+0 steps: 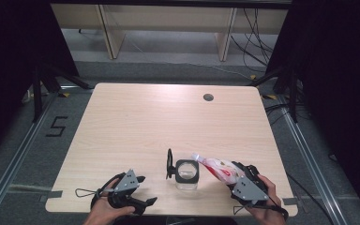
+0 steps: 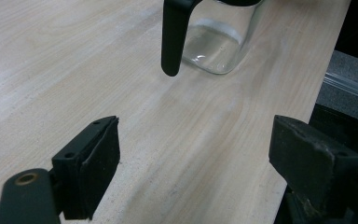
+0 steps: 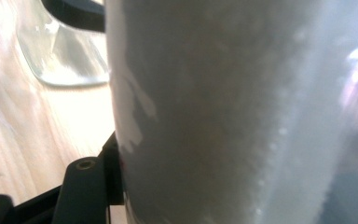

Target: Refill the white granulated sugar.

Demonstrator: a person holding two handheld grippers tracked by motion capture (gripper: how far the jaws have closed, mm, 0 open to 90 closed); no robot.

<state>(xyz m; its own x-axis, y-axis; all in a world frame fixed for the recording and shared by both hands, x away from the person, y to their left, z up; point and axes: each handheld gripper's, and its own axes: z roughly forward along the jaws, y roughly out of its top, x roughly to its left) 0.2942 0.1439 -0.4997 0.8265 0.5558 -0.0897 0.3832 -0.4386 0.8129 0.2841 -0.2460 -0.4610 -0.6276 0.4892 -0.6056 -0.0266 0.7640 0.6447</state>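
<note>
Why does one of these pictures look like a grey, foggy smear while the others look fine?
Right gripper view: the bag held in the right tongs sits against the lens, too near to focus. Left gripper view: wood grain sharp, light glinting in the glass jar. High view: table evenly lit, surroundings dark.

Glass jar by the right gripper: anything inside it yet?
In the high view the glass jar looks empty, its black lid swung open. The bag clamped in the right gripper tilts toward its mouth. The left gripper view cuts off the jar's upper part.
</note>
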